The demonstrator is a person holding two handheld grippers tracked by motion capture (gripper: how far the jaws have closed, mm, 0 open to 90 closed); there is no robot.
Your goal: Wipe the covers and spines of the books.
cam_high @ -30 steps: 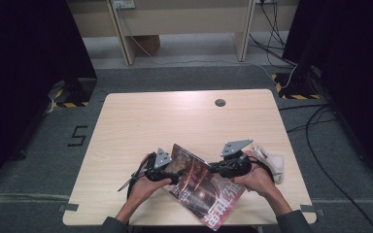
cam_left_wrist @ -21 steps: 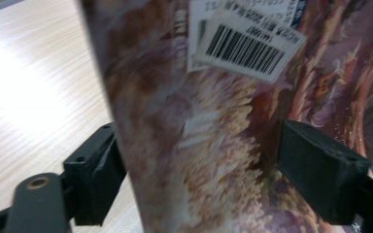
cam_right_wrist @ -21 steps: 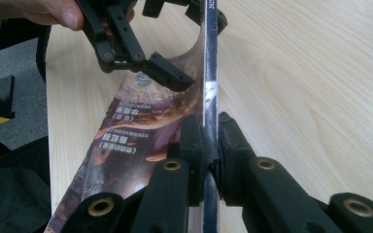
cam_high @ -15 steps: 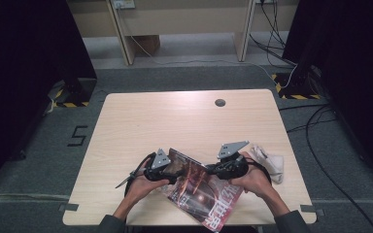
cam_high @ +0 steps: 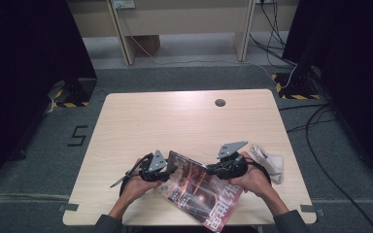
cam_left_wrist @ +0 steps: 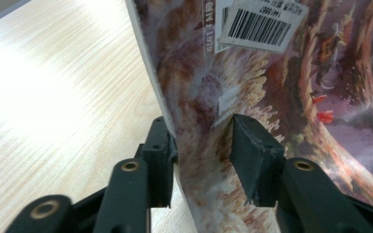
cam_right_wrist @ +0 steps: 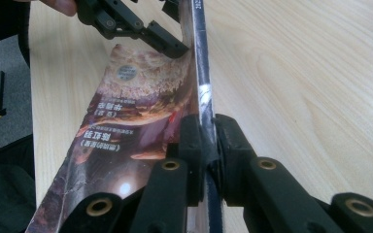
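Note:
A glossy magazine (cam_high: 201,191) with a dark red cover is held tilted above the near edge of the table (cam_high: 175,121). My right gripper (cam_high: 211,171) is shut on the magazine's right edge; in the right gripper view both pads (cam_right_wrist: 194,136) pinch the thin edge (cam_right_wrist: 201,73). My left gripper (cam_high: 172,170) is at the magazine's left edge, and its jaws have just been closing. In the left gripper view the magazine (cam_left_wrist: 272,97) passes between the jaws of that gripper (cam_left_wrist: 201,141). The edge lies against one pad (cam_left_wrist: 162,141), and a strip of cover shows before the other.
A crumpled white cloth (cam_high: 269,160) lies on the table just right of the right hand. A round cable hole (cam_high: 220,103) sits near the far edge. Cables (cam_high: 320,131) run over the grey floor at the right, and desk legs (cam_high: 243,29) stand beyond.
The left gripper's jaws have narrowed around the magazine's left edge. The right gripper and the magazine have hardly moved.

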